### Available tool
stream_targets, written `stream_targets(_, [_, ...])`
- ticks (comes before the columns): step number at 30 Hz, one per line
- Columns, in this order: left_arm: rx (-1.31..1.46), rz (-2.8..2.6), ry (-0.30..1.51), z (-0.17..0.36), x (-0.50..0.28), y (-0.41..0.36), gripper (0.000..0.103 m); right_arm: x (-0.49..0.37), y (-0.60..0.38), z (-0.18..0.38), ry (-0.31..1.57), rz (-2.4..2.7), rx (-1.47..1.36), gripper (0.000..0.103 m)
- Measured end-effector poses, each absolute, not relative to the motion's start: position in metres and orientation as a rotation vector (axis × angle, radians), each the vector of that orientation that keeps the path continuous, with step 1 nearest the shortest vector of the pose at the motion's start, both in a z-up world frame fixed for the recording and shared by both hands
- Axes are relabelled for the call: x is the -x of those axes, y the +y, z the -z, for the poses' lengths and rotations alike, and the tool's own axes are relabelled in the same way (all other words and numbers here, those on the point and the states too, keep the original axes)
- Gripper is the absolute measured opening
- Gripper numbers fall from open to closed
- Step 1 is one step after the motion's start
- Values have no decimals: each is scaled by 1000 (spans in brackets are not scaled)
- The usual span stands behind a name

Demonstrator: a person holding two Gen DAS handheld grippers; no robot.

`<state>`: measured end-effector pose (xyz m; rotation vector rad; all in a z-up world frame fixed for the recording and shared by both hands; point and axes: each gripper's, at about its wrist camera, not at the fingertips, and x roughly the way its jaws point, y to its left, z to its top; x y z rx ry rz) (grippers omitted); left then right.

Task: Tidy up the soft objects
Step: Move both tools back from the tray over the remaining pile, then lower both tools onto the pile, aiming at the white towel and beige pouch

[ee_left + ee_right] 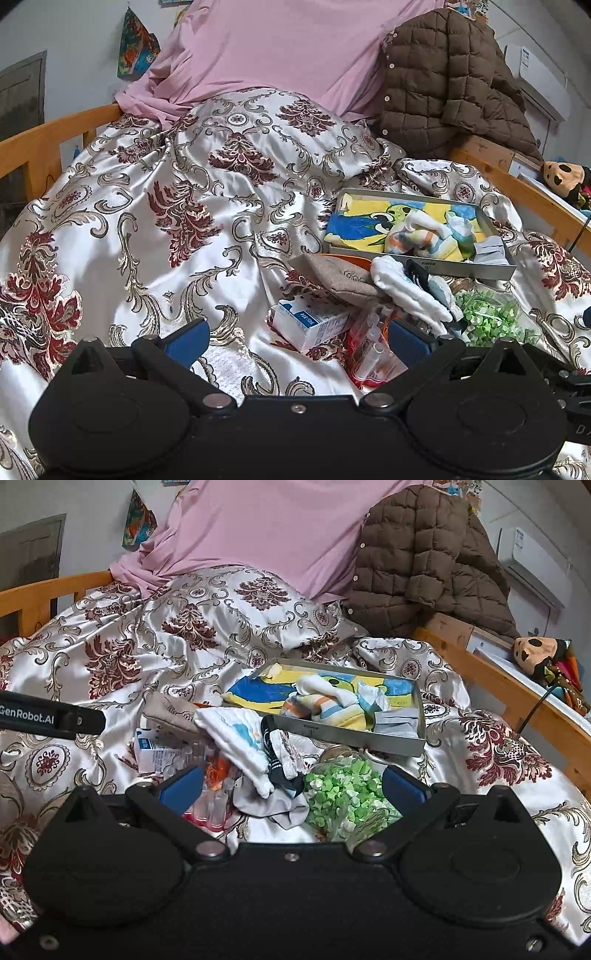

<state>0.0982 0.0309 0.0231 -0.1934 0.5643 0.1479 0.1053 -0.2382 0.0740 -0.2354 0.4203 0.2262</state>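
Observation:
A metal tray lies on the patterned bedspread. It holds a yellow and blue cartoon cloth, a striped sock bundle and a grey cloth. In front of the tray lies a loose pile: a white cloth, a black and white sock and a grey cloth. My right gripper is open just before this pile. My left gripper is open, low over the bedspread left of the pile.
A white carton, a bag of clear syringes, a bag of green bits and a beige pouch lie in the pile. A brown quilted jacket, a pink sheet, wooden bed rails and a plush toy surround it.

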Motion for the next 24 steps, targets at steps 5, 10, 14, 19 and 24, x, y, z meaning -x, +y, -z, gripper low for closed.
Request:
stream_targets(5, [167, -189, 575, -22, -99, 31, 102, -108, -236, -70, 448, -233, 252, 102])
stream_targets(10, [145, -227, 604, -18, -103, 32, 102, -114, -230, -63, 490, -252, 273, 102])
stream_targets(14, [138, -243, 623, -16, -105, 33, 102, -118, -222, -57, 509, -271, 290, 102])
stream_targets(19, [149, -251, 643, -14, -109, 36, 102, -120, -216, -55, 506, -300, 289, 102])
stream_targets(24, [148, -257, 646, -13, -111, 36, 102, -123, -215, -57, 484, -318, 278, 102])
